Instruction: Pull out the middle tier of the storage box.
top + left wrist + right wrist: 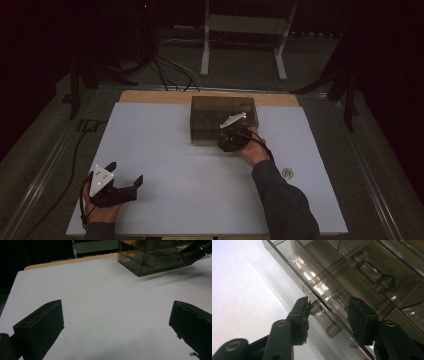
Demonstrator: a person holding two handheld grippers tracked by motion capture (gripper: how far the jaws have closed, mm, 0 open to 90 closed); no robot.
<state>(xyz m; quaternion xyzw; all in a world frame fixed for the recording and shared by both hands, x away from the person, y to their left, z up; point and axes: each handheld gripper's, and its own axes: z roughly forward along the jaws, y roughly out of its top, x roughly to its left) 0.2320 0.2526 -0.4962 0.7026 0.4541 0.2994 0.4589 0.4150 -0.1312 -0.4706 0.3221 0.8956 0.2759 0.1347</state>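
While my left gripper [125, 184] rests low on the near left of the white mat [165, 150], jaws spread wide with nothing between them, it sits well apart from the work so it won't get in the way. All the action is on the other side.

My right gripper [328, 312] is up against the front of the smoky clear box [222, 120] that sits at the far middle of the mat. From the right gripper view I am looking along my own jaws at a drawer front, and the clear bar handle [322, 318] of that drawer lies between them. One jaw tip touches an end of the handle; the other stands a little off, against the drawer face. So the jaws are half-closed around the handle but not yet clamped on it, as far as I can tell.

I come at it tilted and from the front, I judge, because the handle stands out only slightly from the drawer and has to be straddled to be pulled. A small round green thing [287, 173] lies on the mat beside my right sleeve, perhaps meant for the drawer.
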